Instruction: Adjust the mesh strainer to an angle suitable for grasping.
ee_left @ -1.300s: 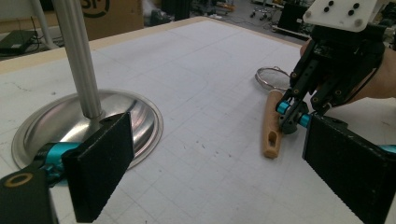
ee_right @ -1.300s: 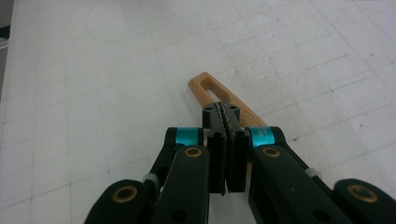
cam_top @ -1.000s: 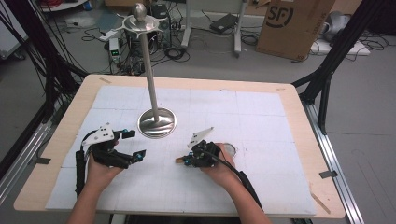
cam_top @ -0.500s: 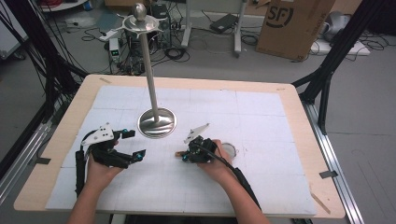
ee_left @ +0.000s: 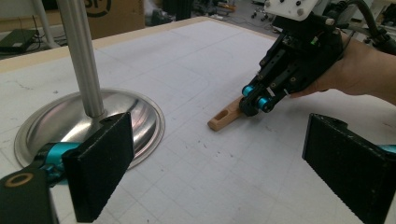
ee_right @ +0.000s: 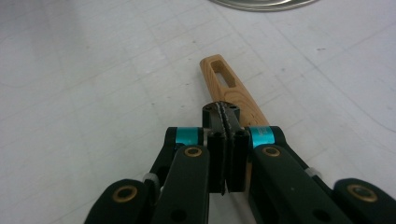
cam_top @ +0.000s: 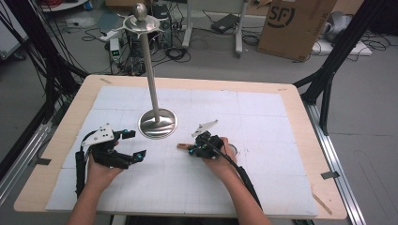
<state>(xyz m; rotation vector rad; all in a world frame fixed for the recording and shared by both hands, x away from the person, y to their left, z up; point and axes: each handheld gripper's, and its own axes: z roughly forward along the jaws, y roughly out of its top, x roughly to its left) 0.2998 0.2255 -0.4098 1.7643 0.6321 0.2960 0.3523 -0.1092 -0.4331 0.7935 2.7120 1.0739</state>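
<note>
The right gripper (cam_top: 188, 149), jaws pressed fully together, is resting over a wooden handle (ee_right: 232, 90) lying mid-table, toward the near edge. The metal stand (cam_top: 157, 123) is sitting just beyond. The left gripper (cam_top: 133, 145) is gaping wide, holding nothing, near the table's (cam_top: 281, 101) left edge.

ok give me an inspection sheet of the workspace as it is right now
surface: wooden table under a white gridded mat, lightly scuffed
job's things: light wooden handle with a slotted end lying flat on the mat; tall shiny metal stand with a round base upright behind it
clutter: nothing seen
grippers: left gripper open, off the stand; right gripper shut, tips over the handle, a grip cannot be told
cables: black cable trails along the right forearm
surroundings: cardboard box, floor cables and black frame legs beyond the table
</note>
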